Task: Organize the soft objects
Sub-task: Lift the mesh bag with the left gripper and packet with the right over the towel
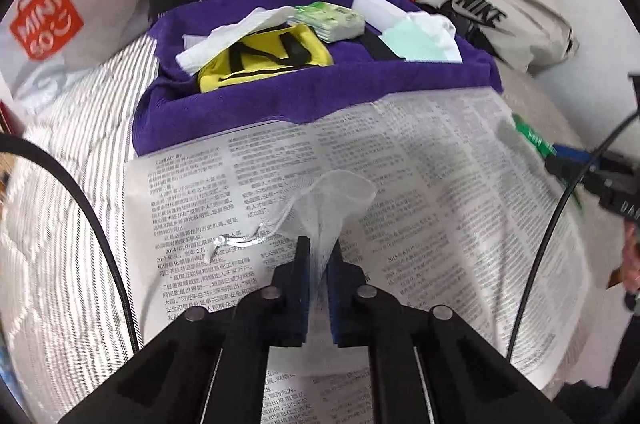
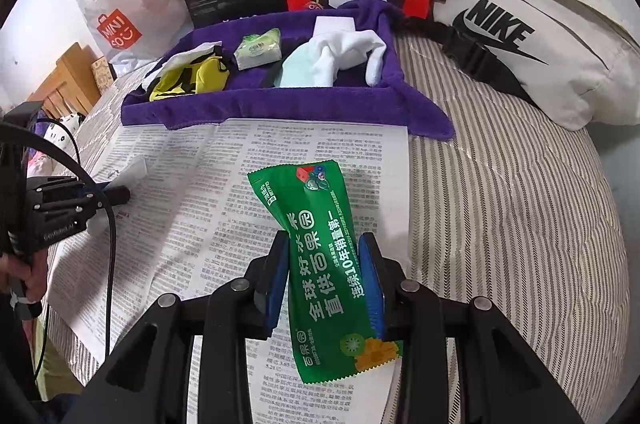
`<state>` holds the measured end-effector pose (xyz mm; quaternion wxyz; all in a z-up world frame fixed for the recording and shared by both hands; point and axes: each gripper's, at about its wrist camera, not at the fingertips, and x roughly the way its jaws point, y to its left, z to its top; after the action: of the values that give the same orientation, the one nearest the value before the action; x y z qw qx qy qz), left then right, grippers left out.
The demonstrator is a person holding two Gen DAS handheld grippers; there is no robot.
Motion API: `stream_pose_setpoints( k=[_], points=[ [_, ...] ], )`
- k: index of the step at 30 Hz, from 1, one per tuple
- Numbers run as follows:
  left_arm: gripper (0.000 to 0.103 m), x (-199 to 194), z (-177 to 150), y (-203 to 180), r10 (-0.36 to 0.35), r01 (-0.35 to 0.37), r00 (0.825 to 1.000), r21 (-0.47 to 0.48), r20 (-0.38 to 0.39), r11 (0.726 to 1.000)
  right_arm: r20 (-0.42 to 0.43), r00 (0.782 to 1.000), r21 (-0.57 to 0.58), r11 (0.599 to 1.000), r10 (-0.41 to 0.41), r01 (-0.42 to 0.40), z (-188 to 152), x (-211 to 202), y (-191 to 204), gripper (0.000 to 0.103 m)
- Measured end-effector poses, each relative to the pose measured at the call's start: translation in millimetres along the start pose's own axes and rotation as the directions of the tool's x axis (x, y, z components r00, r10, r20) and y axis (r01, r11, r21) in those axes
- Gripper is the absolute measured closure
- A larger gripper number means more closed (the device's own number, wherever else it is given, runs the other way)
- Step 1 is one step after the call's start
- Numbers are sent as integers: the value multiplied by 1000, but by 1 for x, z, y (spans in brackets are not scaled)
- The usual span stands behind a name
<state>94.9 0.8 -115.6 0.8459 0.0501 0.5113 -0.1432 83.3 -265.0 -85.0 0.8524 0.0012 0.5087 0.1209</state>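
Left claw [image 1: 319, 260] clamped on sheer white mesh drawstring pouch [image 1: 334, 200], low over the spread newspaper [image 1: 440, 184] on the bed. Right claw [image 2: 325, 260] clamped on green foil snack packet [image 2: 320, 244]. Beyond: purple towel-lined tray [image 2: 280, 104] holding socks and tissues. Advice: lift the pouch clear before carrying, keep its cord from snagging, release over a bare tray patch.

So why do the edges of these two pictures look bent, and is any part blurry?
Both views are fisheye, so the striped bedding curves toward the rim. In the left wrist view the MINISO bag and the right gripper smear; the mesh pouch stays sharp. The right wrist view is crisp on the green packet.
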Motion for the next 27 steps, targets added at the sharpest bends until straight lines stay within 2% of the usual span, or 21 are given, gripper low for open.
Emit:
stream_pose_setpoints(
  k=[1,3,14,27],
  points=[
    [96,0,1,6,-28,27,1000,-23,-1,999,-1,1000,-1,1000,2,-2,1,0,1,68],
    [96,-1,2,9,-39,39,999,-33,-1,999,0,1000,-2,1000,5,-5,1,0,2,68],
    [96,-8,12,10,-19,20,1000,-24,13,1000,5,1000,-21,1000,14,-13,11,2,11,68],
    [96,-29,26,28,-15,19,998,-75,56,997,29,999,-4,999,35,-35,40,0,22,68]
  ],
)
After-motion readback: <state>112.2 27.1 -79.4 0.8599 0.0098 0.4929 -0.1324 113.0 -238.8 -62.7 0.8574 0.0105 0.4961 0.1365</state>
